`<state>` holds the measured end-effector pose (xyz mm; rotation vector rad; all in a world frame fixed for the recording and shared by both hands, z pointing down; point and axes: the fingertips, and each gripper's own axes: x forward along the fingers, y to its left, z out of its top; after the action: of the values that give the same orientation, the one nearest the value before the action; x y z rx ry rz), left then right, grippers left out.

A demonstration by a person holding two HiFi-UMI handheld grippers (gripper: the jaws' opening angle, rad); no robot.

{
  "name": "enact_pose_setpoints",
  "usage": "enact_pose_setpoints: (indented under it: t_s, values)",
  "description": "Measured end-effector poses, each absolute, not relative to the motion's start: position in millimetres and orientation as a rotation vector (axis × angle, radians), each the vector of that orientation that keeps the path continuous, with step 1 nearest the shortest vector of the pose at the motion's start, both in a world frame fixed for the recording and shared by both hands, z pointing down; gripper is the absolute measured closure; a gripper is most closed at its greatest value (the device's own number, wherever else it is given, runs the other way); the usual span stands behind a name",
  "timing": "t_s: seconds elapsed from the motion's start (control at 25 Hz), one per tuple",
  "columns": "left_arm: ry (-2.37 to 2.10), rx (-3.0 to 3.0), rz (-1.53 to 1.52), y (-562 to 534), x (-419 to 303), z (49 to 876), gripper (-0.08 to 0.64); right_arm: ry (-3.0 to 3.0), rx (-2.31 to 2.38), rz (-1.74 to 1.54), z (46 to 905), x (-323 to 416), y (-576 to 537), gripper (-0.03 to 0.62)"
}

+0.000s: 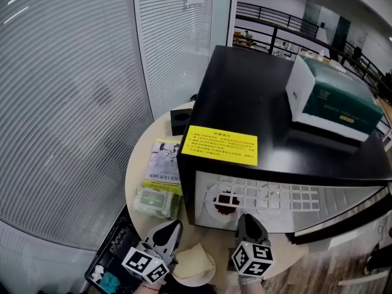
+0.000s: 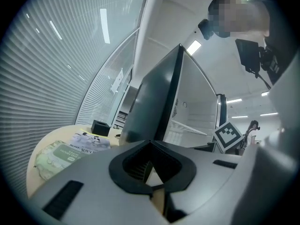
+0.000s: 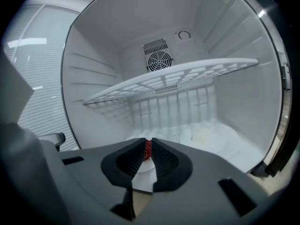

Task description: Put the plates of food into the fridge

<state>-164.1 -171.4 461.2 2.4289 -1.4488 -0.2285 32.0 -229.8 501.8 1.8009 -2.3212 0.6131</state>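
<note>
A black mini fridge (image 1: 257, 97) stands open on the round table (image 1: 138, 164). Inside, under a wire shelf (image 3: 173, 78), sits a white plate with red food (image 1: 225, 201), also seen in the right gripper view (image 3: 148, 149). A second plate (image 3: 206, 136) lies further right. My right gripper (image 1: 246, 220) (image 3: 148, 146) hovers at the fridge mouth, its jaws a narrow slit apart with nothing pressed between them. My left gripper (image 1: 174, 231) (image 2: 151, 146) is shut on the rim of a plate of bread (image 1: 195, 259), low at the table's near edge.
The fridge door (image 1: 343, 216) hangs open to the right. A green and white box (image 1: 334, 100) rests on top of the fridge. Left of the fridge lie a leaflet (image 1: 164, 161), a wipes pack (image 1: 156, 202) and a small black box (image 1: 179, 121). A black crate (image 1: 113, 256) stands below.
</note>
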Motion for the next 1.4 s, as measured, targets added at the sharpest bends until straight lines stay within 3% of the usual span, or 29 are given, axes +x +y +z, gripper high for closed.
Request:
enact_pose_setpoints:
  t_s: [0.16, 0.76, 1.4]
  values:
    - [-1.406, 2.450, -0.233, -160.0, -149.4, 452.3, 0.569, -2.403, 1.770, 0.631, 481.2, 28.0, -211.2, 0.583]
    - [-1.264, 2.551, -0.290, -124.8, -104.5, 410.1, 0.569, -2.549, 1.711, 0.576, 416.6, 30.9, -142.0, 0.584]
    - [-1.187, 2.604, -0.348, -108.6, -78.1, 391.5, 0.569, -2.570, 1.710, 0.557, 404.5, 29.0, -109.1, 0.584]
